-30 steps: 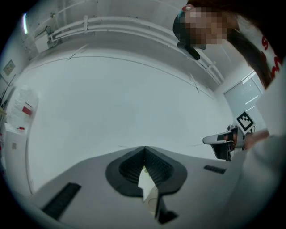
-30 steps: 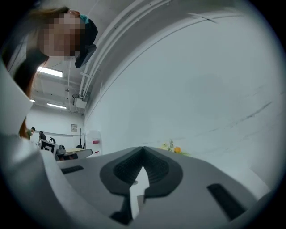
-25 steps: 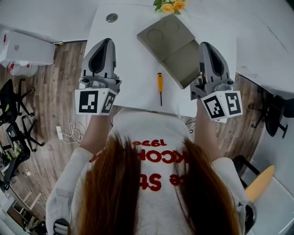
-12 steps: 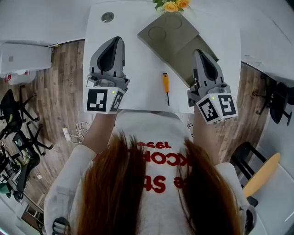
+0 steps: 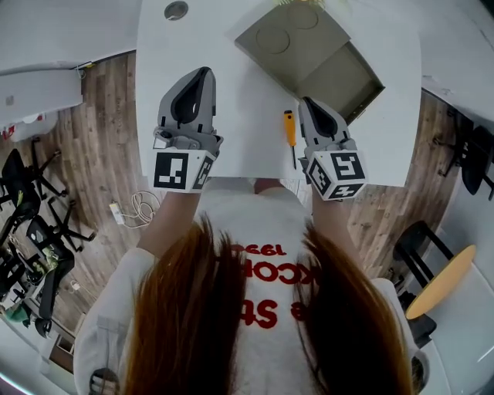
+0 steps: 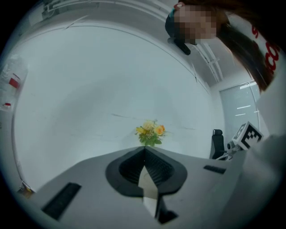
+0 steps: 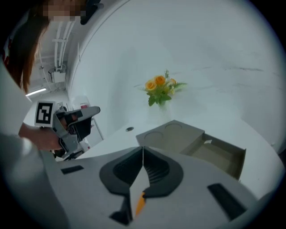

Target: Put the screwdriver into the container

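Screwdriver (image 5: 289,133): lies flat on the white table (image 5: 231,116), not held; its orange handle points to the far side and its thin metal shaft points back toward the person
Screwdriver's place: between the two grippers, just beside the inner side of the right one and well apart from the left one
Container (image 5: 293,46): grey box on the far part of the table, beyond the screwdriver and apart from it; one flat section with two round recesses, and an open rectangular compartment on its right
Right gripper (image 7: 143,148): jaws pressed together along a thin line, clamping nothing; a sliver of the orange handle shows below them, through the gap at their base; tips aimed toward the container
Left gripper (image 6: 144,150): jaws likewise closed tip to tip, nothing gripped; it hangs over the left part of the table, aimed at the flowers
Flowers (image 6: 150,132): yellow and orange bunch with green leaves at the table's far edge, behind the container
Round cap (image 5: 176,10): small grey disc set in the far left corner of the table
Floor (image 5: 100,154): wood boards, left of the table
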`<state>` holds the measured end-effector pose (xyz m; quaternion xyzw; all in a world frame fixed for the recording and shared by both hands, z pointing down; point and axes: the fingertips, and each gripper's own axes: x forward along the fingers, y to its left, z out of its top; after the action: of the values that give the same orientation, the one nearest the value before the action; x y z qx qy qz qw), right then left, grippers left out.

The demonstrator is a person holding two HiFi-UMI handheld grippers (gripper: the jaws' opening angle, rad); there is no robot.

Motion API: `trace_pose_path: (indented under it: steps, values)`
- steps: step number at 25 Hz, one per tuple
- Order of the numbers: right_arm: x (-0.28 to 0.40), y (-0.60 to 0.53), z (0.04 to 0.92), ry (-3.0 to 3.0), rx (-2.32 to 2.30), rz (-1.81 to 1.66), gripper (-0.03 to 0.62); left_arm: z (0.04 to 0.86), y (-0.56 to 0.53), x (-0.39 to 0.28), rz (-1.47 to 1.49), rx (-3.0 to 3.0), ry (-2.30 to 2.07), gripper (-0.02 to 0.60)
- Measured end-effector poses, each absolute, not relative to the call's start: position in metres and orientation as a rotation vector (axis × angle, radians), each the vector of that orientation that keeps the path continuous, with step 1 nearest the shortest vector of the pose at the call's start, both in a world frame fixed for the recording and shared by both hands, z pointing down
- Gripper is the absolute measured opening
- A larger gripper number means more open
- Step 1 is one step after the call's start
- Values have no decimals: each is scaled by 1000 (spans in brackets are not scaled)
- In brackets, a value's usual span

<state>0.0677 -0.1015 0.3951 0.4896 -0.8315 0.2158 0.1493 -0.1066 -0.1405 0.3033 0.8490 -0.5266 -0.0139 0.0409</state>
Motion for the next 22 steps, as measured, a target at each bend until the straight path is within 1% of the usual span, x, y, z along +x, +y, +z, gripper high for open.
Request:
trace_pose_path:
  steps: [5, 6, 8, 9, 13, 15, 20, 22]
  values:
    - [60, -86, 454, -2269, 1316, 674, 8, 324, -132, -105, 29, 2585, -1566, 6]
    - [60, -83, 463, -2246, 1307, 685, 18, 327, -130, -105, 37, 2582, -1557, 6]
    - [59, -80, 478, -2198, 1291, 701, 91, 329, -130, -102, 32, 2571, -1545, 6]
    - [59, -79, 486, -2172, 1280, 706, 116, 329, -130, -101, 23, 2562, -1540, 6]
    - [57, -75, 515, -2080, 1219, 747, 216, 338, -129, -102, 58, 2570, -1518, 6]
    - [56, -74, 519, -2050, 1211, 742, 242, 341, -129, -104, 75, 2580, -1511, 6]
    - [58, -74, 519, -2011, 1211, 682, 244, 341, -128, -107, 71, 2570, -1518, 6]
    - [59, -74, 519, -2006, 1212, 682, 231, 342, -128, -107, 72, 2569, -1518, 6]
